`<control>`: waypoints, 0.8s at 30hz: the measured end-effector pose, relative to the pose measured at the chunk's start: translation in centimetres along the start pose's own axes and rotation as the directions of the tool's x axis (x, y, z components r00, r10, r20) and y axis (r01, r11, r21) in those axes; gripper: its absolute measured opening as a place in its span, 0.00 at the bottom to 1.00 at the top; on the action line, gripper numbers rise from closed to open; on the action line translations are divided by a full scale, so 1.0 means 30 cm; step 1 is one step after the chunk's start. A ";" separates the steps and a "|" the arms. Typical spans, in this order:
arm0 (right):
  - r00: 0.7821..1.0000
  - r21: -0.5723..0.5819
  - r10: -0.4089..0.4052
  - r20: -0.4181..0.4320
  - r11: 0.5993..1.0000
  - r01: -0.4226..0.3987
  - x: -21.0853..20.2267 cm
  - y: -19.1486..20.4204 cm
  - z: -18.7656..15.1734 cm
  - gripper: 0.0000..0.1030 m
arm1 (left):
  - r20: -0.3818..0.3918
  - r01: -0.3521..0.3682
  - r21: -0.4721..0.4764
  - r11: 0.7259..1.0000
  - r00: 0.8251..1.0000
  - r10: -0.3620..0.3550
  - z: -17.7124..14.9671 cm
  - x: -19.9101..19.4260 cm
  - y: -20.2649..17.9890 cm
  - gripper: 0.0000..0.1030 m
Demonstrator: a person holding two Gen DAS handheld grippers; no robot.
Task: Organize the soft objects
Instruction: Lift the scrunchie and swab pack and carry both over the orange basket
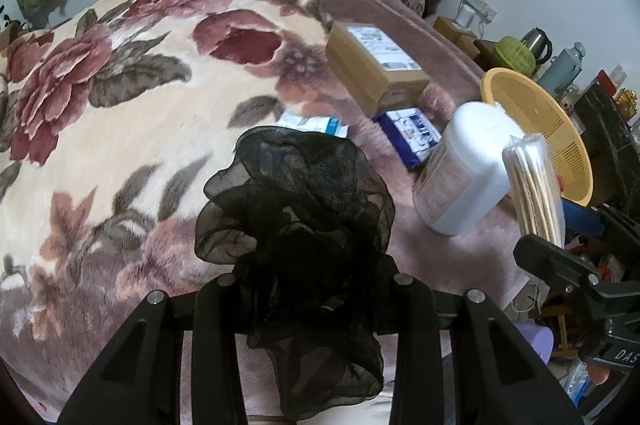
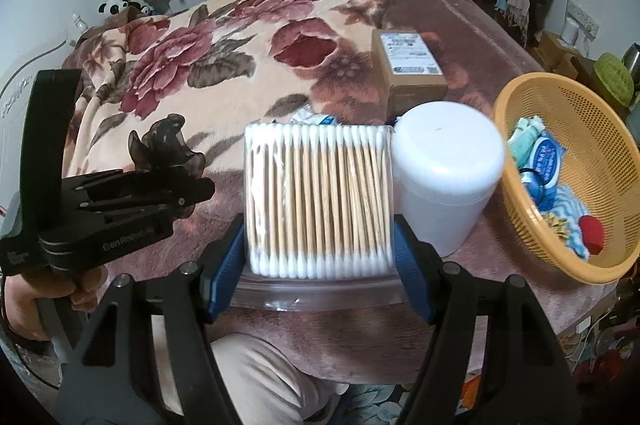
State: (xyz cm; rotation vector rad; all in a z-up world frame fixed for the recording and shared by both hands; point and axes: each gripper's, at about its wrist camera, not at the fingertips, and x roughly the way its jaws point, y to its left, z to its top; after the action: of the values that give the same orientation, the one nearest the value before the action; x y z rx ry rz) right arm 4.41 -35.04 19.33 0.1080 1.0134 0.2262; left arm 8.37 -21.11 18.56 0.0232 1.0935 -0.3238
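Across the floral plush blanket (image 2: 224, 65), the perforated yellow plastic basket (image 2: 568, 185) stood right, so the right gripper (image 2: 320, 261), clamping the clear packet of wooden cotton swabs (image 2: 318, 197), and left gripper (image 1: 308, 289), pinching the black sheer scrunchie (image 1: 296, 209), should release only above its rim.

Even, fairly dim indoor light with a cool cast falls from overhead; shadows are soft. Both views bulge strongly, with black corners and curved room lines. The white jar (image 2: 446, 181) just right of the right claw (image 2: 320, 267) looks slightly smeared, and fine detail is grainy.
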 end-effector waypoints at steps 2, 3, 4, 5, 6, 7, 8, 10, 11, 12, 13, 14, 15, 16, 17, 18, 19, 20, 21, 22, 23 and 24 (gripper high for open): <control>1.000 0.004 -0.005 0.009 1.000 0.005 -0.015 -0.018 0.006 0.68 | 0.005 0.003 0.011 1.000 1.000 -0.003 0.018 -0.006 -0.026 0.36; 1.000 0.008 -0.009 0.013 1.000 0.009 -0.023 -0.028 0.007 0.68 | 0.007 0.003 0.016 1.000 1.000 -0.003 0.025 -0.008 -0.036 0.36; 1.000 0.012 -0.013 0.016 1.000 0.013 -0.030 -0.038 0.010 0.68 | 0.008 0.004 0.021 1.000 1.000 -0.004 0.033 -0.008 -0.047 0.36; 1.000 0.013 -0.015 0.018 1.000 0.015 -0.033 -0.044 0.011 0.68 | 0.009 0.006 0.028 1.000 1.000 -0.006 0.043 -0.009 -0.063 0.36; 1.000 0.017 -0.020 0.022 1.000 0.019 -0.041 -0.057 0.015 0.68 | 0.011 0.006 0.033 0.999 1.000 -0.007 0.048 -0.010 -0.076 0.36; 0.999 0.019 -0.022 0.024 1.000 0.021 -0.045 -0.064 0.017 0.68 | 0.012 0.007 0.038 0.999 1.000 -0.008 0.054 -0.011 -0.087 0.36; 0.999 0.026 -0.025 0.029 0.999 0.024 -0.053 -0.080 0.019 0.68 | 0.013 0.009 0.043 0.999 1.000 -0.010 0.060 -0.012 -0.101 0.36; 0.999 0.035 -0.030 0.034 0.999 0.029 -0.062 -0.101 0.023 0.68 | 0.015 0.012 0.055 0.998 1.000 -0.013 0.076 -0.011 -0.131 0.36; 0.999 0.042 -0.036 0.039 0.999 0.035 -0.069 -0.118 0.024 0.68 | 0.015 0.014 0.060 0.998 1.000 -0.014 0.082 -0.011 -0.143 0.36; 0.998 0.046 -0.039 0.041 0.998 0.037 -0.073 -0.129 0.025 0.68 | 0.016 0.015 0.068 0.998 1.000 -0.017 0.088 -0.011 -0.159 0.36; 0.998 0.055 -0.044 0.044 0.998 0.042 -0.081 -0.149 0.025 0.68 | 0.017 0.017 0.075 0.997 1.000 -0.018 0.096 -0.011 -0.176 0.36; 0.998 0.061 -0.049 0.048 0.997 0.046 -0.088 -0.165 0.025 0.68 | 0.017 0.018 0.081 0.997 1.000 -0.020 0.103 -0.010 -0.191 0.36; 0.997 0.065 -0.052 0.050 0.997 0.049 -0.094 -0.178 0.025 0.68 | 0.017 0.020 0.089 0.996 1.000 -0.022 0.110 -0.007 -0.211 0.36; 0.997 0.076 -0.058 0.054 0.996 0.054 -0.103 -0.200 0.025 0.68 | 0.017 0.021 0.096 0.995 1.000 -0.023 0.115 -0.005 -0.225 0.36; 0.997 0.081 -0.060 0.056 0.995 0.056 -0.107 -0.212 0.026 0.68 | 0.016 0.022 0.102 0.995 1.000 -0.023 0.121 -0.002 -0.240 0.36; 0.996 0.091 -0.066 0.060 0.994 0.060 -0.116 -0.234 0.024 0.68 | 0.016 0.023 0.110 0.994 1.000 -0.025 0.129 0.001 -0.259 0.36; 0.996 0.098 -0.071 0.063 0.993 0.064 -0.122 -0.250 0.024 0.68 | 0.014 0.025 0.115 0.993 1.000 -0.027 0.135 0.003 -0.273 0.36; 0.995 0.109 -0.077 0.067 0.992 0.069 -0.131 -0.273 0.022 0.68 | 0.013 0.027 0.120 0.992 0.999 -0.029 0.141 0.009 -0.287 0.36; 0.994 0.114 -0.080 0.068 0.991 0.072 -0.136 -0.284 0.021 0.68 | 0.013 0.029 0.126 0.992 0.999 -0.031 0.149 0.013 -0.307 0.36; 0.994 0.122 -0.086 0.071 0.990 0.077 -0.143 -0.300 0.020 0.68 | 0.013 0.031 0.132 0.991 0.999 -0.033 0.153 0.016 -0.321 0.36; 0.993 0.131 -0.092 0.074 0.988 0.082 -0.151 -0.321 0.019 0.68 | 0.012 0.034 0.139 0.990 0.999 -0.035 0.161 0.019 -0.341 0.36; 0.992 0.137 -0.097 0.076 0.987 0.086 -0.156 -0.336 0.020 0.68 | 0.011 0.036 0.144 0.989 0.999 -0.038 0.168 0.022 -0.356 0.36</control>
State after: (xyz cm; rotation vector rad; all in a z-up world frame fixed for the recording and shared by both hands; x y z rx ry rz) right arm 3.92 -45.93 21.56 0.1903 0.9488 0.0692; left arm 10.15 -32.33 21.83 0.1292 1.0561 -0.4356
